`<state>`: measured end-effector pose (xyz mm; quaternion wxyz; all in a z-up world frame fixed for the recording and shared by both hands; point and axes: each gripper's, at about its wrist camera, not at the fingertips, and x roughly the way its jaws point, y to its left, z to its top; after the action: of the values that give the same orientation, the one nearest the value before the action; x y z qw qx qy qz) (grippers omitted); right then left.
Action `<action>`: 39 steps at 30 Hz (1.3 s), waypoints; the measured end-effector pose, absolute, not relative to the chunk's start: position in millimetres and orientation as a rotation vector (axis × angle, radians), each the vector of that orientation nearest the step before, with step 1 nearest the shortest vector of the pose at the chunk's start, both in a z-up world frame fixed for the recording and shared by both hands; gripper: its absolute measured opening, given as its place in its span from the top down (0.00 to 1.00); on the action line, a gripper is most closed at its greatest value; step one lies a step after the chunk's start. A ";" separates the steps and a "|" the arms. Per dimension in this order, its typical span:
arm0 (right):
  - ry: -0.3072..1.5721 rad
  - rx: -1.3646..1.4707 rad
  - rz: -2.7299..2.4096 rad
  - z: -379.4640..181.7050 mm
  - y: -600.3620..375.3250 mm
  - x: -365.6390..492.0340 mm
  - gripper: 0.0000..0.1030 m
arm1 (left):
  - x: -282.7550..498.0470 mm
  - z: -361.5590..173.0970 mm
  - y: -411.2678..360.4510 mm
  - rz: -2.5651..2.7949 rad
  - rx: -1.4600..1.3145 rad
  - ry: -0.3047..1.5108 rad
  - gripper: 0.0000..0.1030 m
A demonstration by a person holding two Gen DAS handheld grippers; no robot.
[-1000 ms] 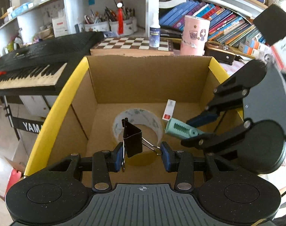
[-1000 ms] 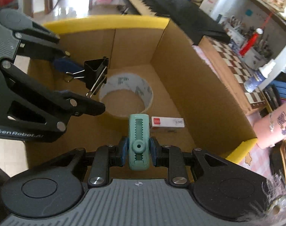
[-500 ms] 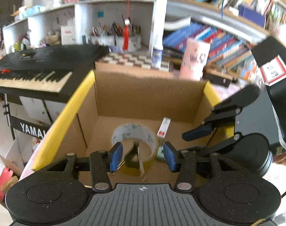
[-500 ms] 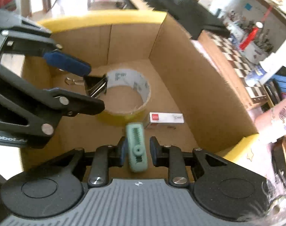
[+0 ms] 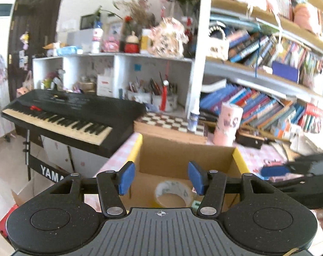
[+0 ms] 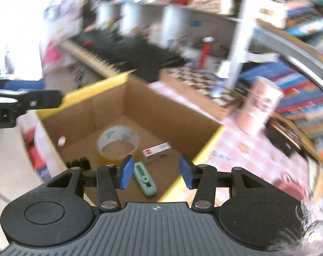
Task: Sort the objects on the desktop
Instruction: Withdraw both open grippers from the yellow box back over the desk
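Observation:
A cardboard box with yellow-taped rims (image 6: 127, 79) (image 5: 138, 147) stands below both grippers. Inside lie a tape roll (image 6: 117, 141) (image 5: 173, 194), a green clip (image 6: 144, 179), a small red-and-white box (image 6: 157, 152) and a black binder clip (image 6: 79, 162). My left gripper (image 5: 160, 178) is open and empty above the box's near side. My right gripper (image 6: 155, 173) is open and empty, raised above the box's near right corner. The left gripper also shows at the left edge of the right wrist view (image 6: 23, 101).
A black keyboard (image 5: 61, 115) stands left of the box. A chessboard (image 5: 172, 123), a pink cup (image 5: 228, 125) and a white bottle (image 5: 192, 120) stand behind it. Bookshelves (image 5: 268, 106) fill the back. The table has a pink checked cloth (image 6: 253, 155).
Both grippers opened and let go: the binder clip and the green clip dropped into the box. Both grippers then rose and drew back from the box.

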<state>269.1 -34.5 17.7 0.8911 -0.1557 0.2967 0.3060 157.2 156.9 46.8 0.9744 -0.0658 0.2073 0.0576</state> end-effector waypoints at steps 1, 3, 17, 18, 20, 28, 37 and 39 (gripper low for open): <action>0.606 -0.283 0.602 20.4 -39.4 263.2 0.57 | 153.0 48.0 159.5 0.125 -0.140 0.412 0.46; 0.581 -0.225 0.543 24.8 -46.6 250.7 0.57 | 144.9 48.8 164.5 0.137 -0.152 0.401 0.46; 0.506 -0.056 0.248 15.4 -64.5 145.8 0.57 | 73.4 36.9 167.8 0.116 -0.150 0.405 0.43; 0.500 -0.055 0.242 14.1 -63.5 136.3 0.57 | 67.6 36.0 167.7 0.113 -0.152 0.406 0.43; 0.489 -0.061 0.236 11.2 -62.4 118.5 0.57 | 55.3 33.8 166.9 0.110 -0.154 0.407 0.43; 0.489 -0.093 0.223 -1.5 -58.3 61.3 0.57 | 13.5 24.1 156.0 0.085 -0.142 0.409 0.41; 0.527 -0.121 0.157 -16.6 -67.3 20.1 0.56 | 1.3 12.5 136.6 -0.031 -0.070 0.500 0.39; 0.545 -0.102 0.133 -17.8 -72.2 18.4 0.56 | 1.5 11.5 132.1 -0.060 -0.063 0.509 0.38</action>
<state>18.4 -72.2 -17.8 0.9597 -0.0502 0.2686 0.0656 1.5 132.1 11.5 0.9669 -0.0310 0.2515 -0.0297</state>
